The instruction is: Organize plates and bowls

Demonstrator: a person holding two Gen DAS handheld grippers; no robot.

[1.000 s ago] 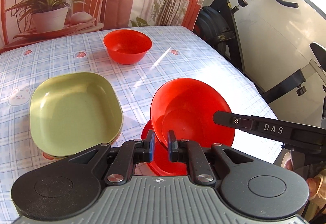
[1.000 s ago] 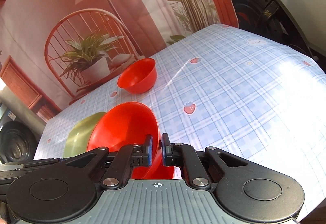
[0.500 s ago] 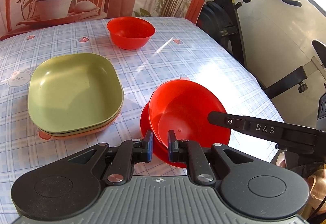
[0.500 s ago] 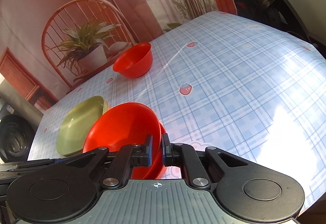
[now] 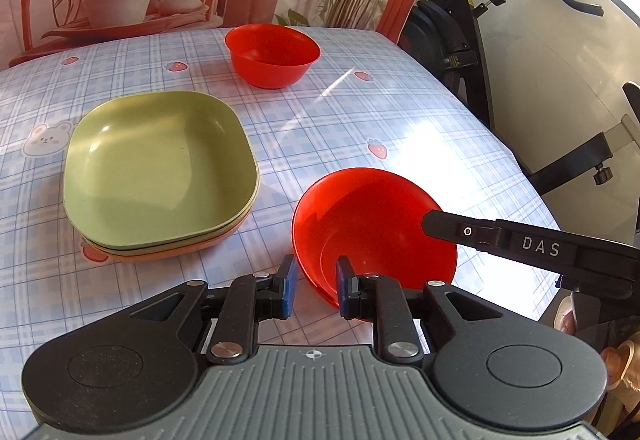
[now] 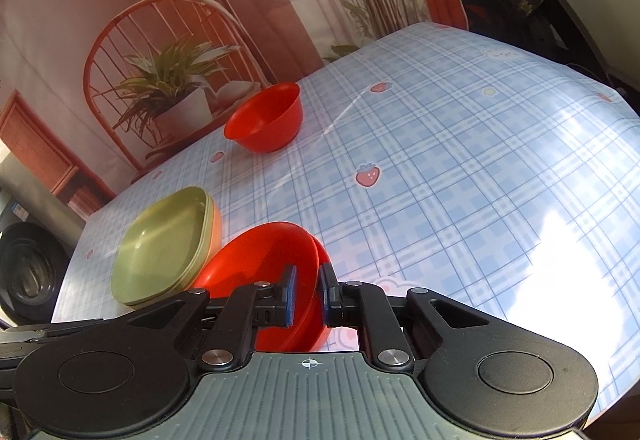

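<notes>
A stack of red bowls (image 5: pixel 376 228) sits on the table near its front right edge; it also shows in the right wrist view (image 6: pixel 264 264). My left gripper (image 5: pixel 314 286) is open, its fingers either side of the near rim without gripping. My right gripper (image 6: pixel 307 294) has narrow jaws around the stack's rim; the top bowl's rim sits between the pads. Its black finger (image 5: pixel 520 240) reaches over the bowl in the left wrist view. Another red bowl (image 5: pixel 272 54) stands alone at the far side. A stack of square green plates (image 5: pixel 156 170) on an orange one lies left.
The table (image 5: pixel 360 128) has a blue checked cloth with strawberry prints. An exercise bike (image 5: pixel 480 20) stands beyond the right edge. A printed backdrop with a plant hangs behind the table.
The held red bowl came down from a tilt and now nests in the lower bowl. My left gripper opened and let go of the rim. The right gripper's jaws widened slightly.
</notes>
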